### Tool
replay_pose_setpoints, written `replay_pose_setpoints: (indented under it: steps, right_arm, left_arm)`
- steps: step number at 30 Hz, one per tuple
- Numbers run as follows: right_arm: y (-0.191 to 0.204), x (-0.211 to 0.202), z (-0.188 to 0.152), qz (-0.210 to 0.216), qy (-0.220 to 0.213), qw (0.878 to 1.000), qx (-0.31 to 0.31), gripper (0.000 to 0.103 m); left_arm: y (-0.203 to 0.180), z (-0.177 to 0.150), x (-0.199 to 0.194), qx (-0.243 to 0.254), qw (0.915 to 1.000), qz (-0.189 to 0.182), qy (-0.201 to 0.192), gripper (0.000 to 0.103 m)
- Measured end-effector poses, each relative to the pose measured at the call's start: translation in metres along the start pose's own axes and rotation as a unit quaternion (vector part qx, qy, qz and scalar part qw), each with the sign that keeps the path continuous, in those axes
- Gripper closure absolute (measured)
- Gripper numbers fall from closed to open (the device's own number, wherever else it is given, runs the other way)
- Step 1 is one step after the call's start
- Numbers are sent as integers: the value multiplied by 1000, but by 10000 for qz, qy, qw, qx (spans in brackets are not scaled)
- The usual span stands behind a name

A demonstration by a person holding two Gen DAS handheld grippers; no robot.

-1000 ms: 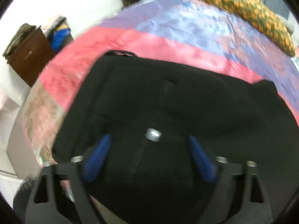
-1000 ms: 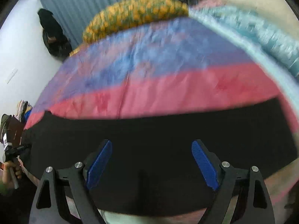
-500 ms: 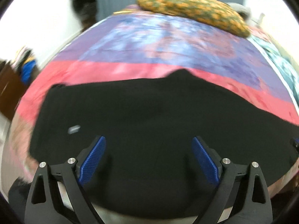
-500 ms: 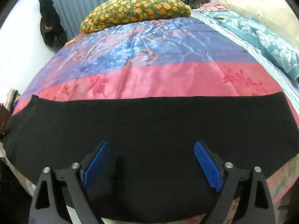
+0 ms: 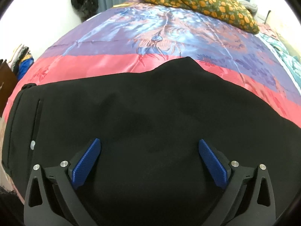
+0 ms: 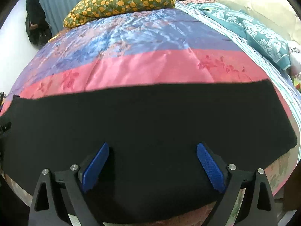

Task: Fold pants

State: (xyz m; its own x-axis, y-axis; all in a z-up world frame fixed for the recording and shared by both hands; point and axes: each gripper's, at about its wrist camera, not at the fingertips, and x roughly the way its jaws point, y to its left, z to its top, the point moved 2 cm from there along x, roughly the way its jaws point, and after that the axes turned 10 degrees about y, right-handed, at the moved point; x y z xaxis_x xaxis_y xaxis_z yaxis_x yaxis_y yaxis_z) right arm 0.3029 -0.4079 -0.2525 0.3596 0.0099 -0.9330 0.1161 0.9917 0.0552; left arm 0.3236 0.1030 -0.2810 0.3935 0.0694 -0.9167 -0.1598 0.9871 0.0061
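The black pants (image 5: 131,113) lie flat along the near edge of the bed, folded lengthwise, waistband at the left with a silver button (image 5: 33,143) and crotch point toward the pillow. The leg end (image 6: 272,116) lies at the right in the right wrist view. My left gripper (image 5: 149,146) is open and empty above the seat area. My right gripper (image 6: 152,150) is open and empty above the legs (image 6: 150,116).
The bed has a satin cover with pink (image 6: 150,67) and blue-purple bands (image 5: 169,30). A green pillow with orange flowers (image 5: 197,3) lies at the far end. A teal floral quilt (image 6: 254,28) lies along the right. A brown cabinet (image 5: 5,82) stands left.
The left gripper has swung right from the waistband to the seat area and steadied. The right gripper's view has settled over the legs. Both stay open.
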Motion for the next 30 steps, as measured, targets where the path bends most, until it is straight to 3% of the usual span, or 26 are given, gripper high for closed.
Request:
replay_pose_setpoints:
  steps: [5, 7, 9, 10, 12, 14, 30]
  right_arm:
    - [14, 1, 47, -143, -344, 9966, -728, 9]
    - [23, 12, 64, -126, -427, 9926, -1132, 2]
    - [27, 37, 73, -190, -311, 9891, -1424, 0]
    - [25, 54, 74, 11, -163, 9888, -1481, 0]
    - [8, 63, 76, 713, -158, 9912, -1101, 0]
    - [-1, 62, 79, 1042, -120, 9900, -941, 0]
    - [1, 59, 75, 913, -152, 9905, -1018, 0]
  left_arm:
    - [-2, -6, -3, -2, 9997, 131, -204, 0]
    - [-2, -6, -3, -8, 9996, 143, -238, 0]
    - [-3, -6, -3, -11, 9996, 156, -254, 0]
    - [-3, -6, -3, -14, 9995, 159, -258, 0]
    - [-3, -6, -3, -21, 9995, 176, -272, 0]
    - [-4, -6, -3, -27, 9993, 203, -305, 0]
    - [-8, -6, 0, -40, 9984, 409, -380, 0]
